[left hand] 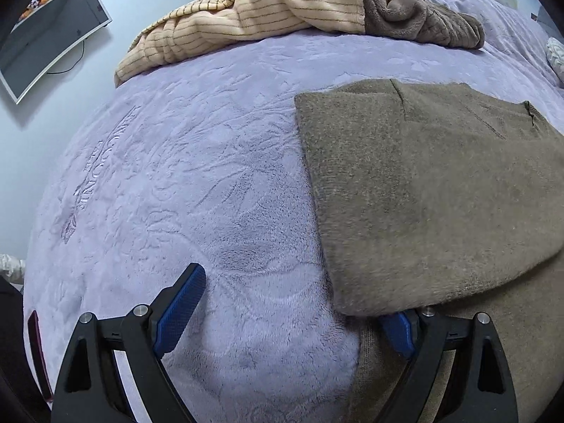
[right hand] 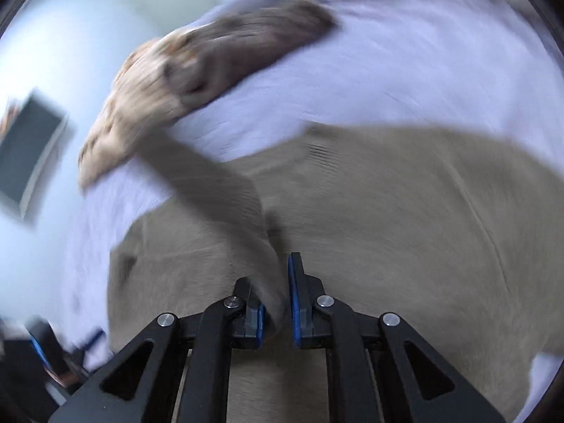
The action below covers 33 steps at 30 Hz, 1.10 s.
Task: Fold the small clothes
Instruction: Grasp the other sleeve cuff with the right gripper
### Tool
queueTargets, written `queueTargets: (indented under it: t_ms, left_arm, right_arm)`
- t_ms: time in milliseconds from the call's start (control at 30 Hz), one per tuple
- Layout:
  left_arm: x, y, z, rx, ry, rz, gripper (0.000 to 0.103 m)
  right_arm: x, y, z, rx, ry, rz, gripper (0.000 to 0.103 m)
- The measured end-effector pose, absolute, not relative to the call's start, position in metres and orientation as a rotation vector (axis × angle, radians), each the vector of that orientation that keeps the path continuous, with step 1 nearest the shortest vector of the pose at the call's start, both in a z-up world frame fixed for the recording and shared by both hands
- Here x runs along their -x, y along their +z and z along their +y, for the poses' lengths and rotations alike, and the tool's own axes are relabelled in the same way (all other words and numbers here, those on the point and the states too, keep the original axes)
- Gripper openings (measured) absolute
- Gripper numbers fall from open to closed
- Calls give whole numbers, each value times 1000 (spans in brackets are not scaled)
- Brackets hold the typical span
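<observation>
Clothes I count: one flat olive-brown knit sweater (left hand: 433, 190), two heaped garments behind, on a lilac plush bedspread (left hand: 183, 162); my left tongs (left hand: 292, 303) gape, my right tongs (right hand: 273, 299) pinch its sleeve.

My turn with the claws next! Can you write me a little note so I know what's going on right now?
Left claw: open, low over the purple blanket, one finger tucked under the folded edge of the brown sweater, gripping nothing.
Right claw: shut on a strip of the brown sweater, probably a sleeve; that view is blurred.
Done: sweater spread on the bed, one part already folded over.
Left: lay the sleeve across, finish folding. The striped and dark brown pile at the far end is still unfolded.
</observation>
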<state>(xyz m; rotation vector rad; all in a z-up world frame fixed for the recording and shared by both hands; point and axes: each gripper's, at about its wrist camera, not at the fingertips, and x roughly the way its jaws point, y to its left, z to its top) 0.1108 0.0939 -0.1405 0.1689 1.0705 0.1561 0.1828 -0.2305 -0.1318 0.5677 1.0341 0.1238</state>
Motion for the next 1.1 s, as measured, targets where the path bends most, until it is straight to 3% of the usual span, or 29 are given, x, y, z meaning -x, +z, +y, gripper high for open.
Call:
queueTargets:
  t_ms: [200,267,333,400,467,500,700,933,967,1067,1100]
  left_arm:
    - [-92,-129,103,-229,98,1142,92]
    - [-87,-120,116,-192,84,1161,92]
    - [-93,-110,127,-137,81,1163,92]
    - [-115,-104,133,-80,84,1164,92]
    - [-139,-100,133,-53,99,1144,92]
    - [-151,-98,129,-53,102,1119,92]
    - [-174,-118,100,-131,84,1097,92]
    - [-178,-132,103,-173,141,1125,96]
    - [-178,-129,107,-143,120,1138,96]
    - [-183,-128,121,13,-12,1227,96]
    - [-186,-130,125,68,-42,1257,96]
  right_arm:
    - [-160,-167,-278,-893,91,1022,13]
    - [-158,-167,-281,-929,115,1025,19]
    - [-159,-166,-285,-975,152,1018,40]
    - [-167,-169,-287,-998,168,1019,42]
    - [-175,-166,-287,-959,159,1047,31]
    - [-182,-162,-283,-907,151,1059,7]
    - [-169,-124,-286,-710,120,979,7]
    - [-154,-155,-314,-749,34,1033,6]
    - [-152,-154,-316,-762,21,1025,8]
    - [-142,-145,-318,-791,36,1033,26]
    - [-138,-141,-315,-800,76,1040,45]
